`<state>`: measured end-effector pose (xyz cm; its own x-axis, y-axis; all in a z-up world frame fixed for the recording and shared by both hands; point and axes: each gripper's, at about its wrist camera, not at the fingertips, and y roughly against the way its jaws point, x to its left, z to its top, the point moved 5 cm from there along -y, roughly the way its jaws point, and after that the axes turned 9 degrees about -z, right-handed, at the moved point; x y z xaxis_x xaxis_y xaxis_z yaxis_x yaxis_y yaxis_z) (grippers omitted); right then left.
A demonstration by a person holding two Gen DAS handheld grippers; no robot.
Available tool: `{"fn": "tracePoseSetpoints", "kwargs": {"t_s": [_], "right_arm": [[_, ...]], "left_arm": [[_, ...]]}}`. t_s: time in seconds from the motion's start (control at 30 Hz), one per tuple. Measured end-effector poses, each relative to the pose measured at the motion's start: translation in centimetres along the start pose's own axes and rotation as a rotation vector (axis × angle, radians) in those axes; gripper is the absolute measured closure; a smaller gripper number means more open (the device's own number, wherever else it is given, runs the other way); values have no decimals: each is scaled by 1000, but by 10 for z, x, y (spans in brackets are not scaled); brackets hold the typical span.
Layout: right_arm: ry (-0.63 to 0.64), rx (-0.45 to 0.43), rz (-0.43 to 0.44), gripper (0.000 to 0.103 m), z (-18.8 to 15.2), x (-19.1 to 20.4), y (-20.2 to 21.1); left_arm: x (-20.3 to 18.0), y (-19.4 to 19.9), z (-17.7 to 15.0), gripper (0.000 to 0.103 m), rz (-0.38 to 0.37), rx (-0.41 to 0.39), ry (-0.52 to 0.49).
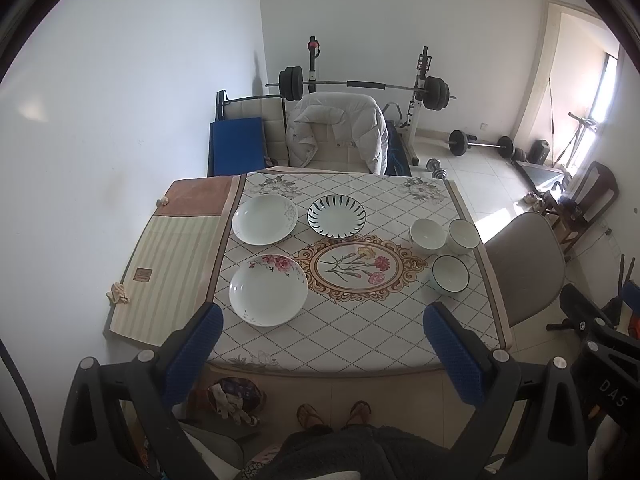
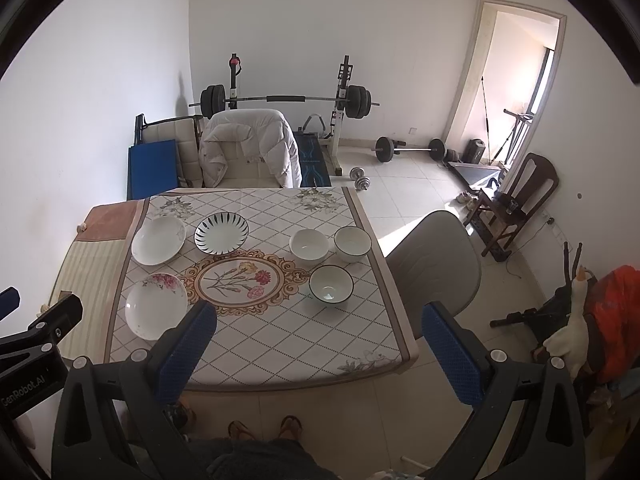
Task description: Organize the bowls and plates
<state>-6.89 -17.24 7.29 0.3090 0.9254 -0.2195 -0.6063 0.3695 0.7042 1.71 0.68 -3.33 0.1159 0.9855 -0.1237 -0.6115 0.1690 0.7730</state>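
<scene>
A white puffy coat (image 2: 248, 140) hangs on a chair behind the table (image 2: 280, 320), a big barbell (image 2: 284, 99) sits on its rack by the wall, and a grey chair (image 2: 436, 264) stands beside the table.

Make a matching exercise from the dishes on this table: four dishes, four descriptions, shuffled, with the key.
Dishes:
1. pink-flower plate
2. striped plate
3. dark-rimmed bowl
4. grey-flower plate

Descriptions:
A. far left corner of the group
B. nearest bowl, right side
C. nearest plate, left side
D. dark radiating strokes, far middle

Pairs: 1-C, 2-D, 3-B, 4-A
</scene>
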Motion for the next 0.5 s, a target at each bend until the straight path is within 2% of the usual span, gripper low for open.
{"fn": "tracePoseSetpoints", "kwargs": {"t_s": [0.3, 0.37, 0.5], "right_arm": [[-12, 35, 10, 0, -2, -5, -19], [-29, 51, 28, 0, -3, -5, -31], [30, 34, -2, 0, -4, 5, -69]], "left_arm": [[3, -8, 3, 0, 2, 8, 10], [6, -20, 3, 0, -1, 20, 15], [24, -59, 4, 0, 65, 67, 47]]}}
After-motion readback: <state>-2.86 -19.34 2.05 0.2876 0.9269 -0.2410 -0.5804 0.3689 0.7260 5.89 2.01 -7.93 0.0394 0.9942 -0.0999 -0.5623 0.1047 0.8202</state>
